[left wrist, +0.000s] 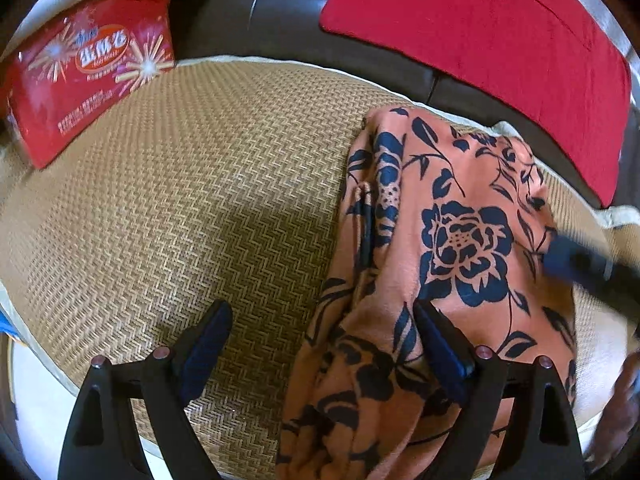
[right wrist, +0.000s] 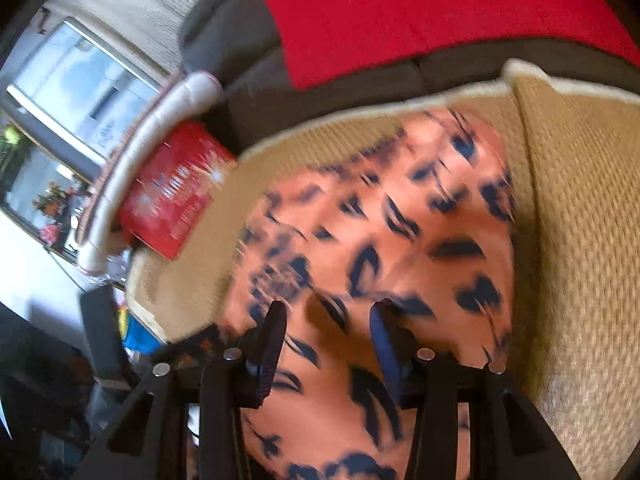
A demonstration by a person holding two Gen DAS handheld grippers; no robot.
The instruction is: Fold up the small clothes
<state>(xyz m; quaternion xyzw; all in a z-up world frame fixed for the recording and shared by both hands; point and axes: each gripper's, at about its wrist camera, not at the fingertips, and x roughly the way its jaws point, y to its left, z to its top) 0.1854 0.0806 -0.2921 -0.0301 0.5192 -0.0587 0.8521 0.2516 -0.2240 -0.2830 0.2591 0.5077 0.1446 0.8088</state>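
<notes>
An orange garment with a dark blue flower print (left wrist: 448, 240) lies on a woven straw mat (left wrist: 192, 184), partly folded into a long strip. My left gripper (left wrist: 320, 320) is open above the garment's left edge; its right finger is over the cloth and its left finger over the mat. The right gripper's blue-padded finger (left wrist: 576, 260) shows blurred at the garment's right edge. In the right wrist view the garment (right wrist: 400, 240) is blurred, and my right gripper (right wrist: 328, 320) is open just above it, holding nothing.
A red snack box (left wrist: 88, 68) stands at the mat's far left corner, also in the right wrist view (right wrist: 172, 196). A red cushion (left wrist: 500, 48) leans on the dark sofa back (left wrist: 272, 20). A window (right wrist: 80, 92) is far left.
</notes>
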